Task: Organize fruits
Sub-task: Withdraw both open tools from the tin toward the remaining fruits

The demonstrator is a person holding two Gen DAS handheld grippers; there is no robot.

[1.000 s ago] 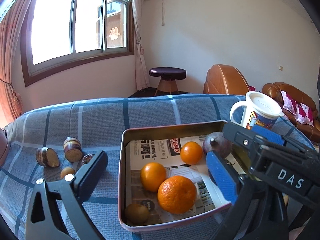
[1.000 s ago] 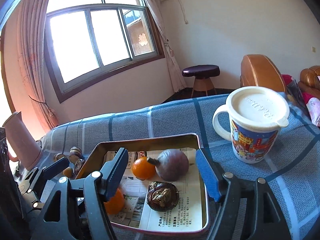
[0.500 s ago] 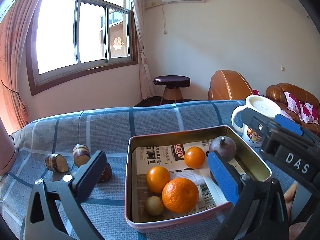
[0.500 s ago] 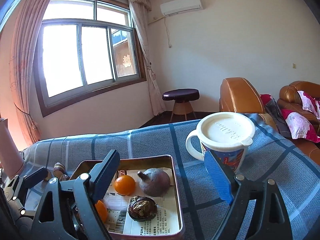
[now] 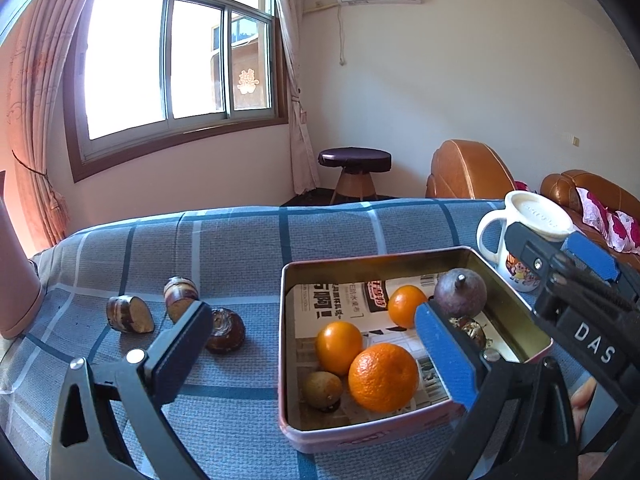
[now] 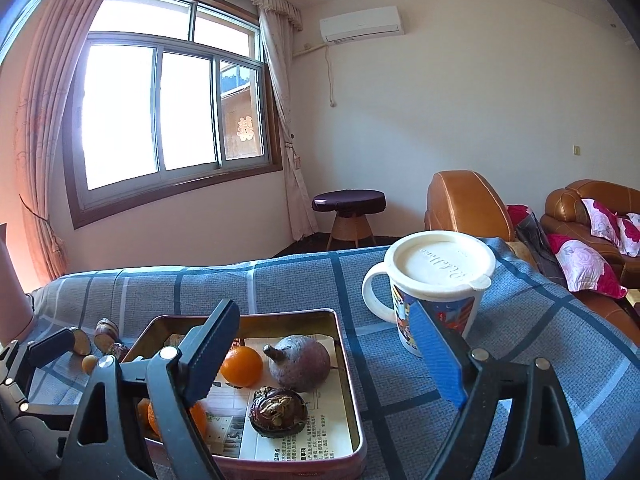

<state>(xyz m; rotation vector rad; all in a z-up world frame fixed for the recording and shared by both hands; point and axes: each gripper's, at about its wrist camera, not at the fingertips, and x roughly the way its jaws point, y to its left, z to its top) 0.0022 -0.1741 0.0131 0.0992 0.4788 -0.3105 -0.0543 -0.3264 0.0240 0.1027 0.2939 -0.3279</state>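
Both tongs, left [image 5: 312,344] and right [image 6: 324,356], spread empty; purple fruit's [image 6: 299,358] stem up-left.

You're working in a home living room.

Around you are tan leather armchairs [image 6: 468,204] with floral cushions [image 6: 580,268], a round stool [image 6: 349,202] in the corner, a curtained window [image 6: 160,120], and a wall air conditioner [image 6: 361,23]. Your surface is a table under a blue checked cloth [image 5: 240,236], with a lidded mug [image 6: 436,284] on it.
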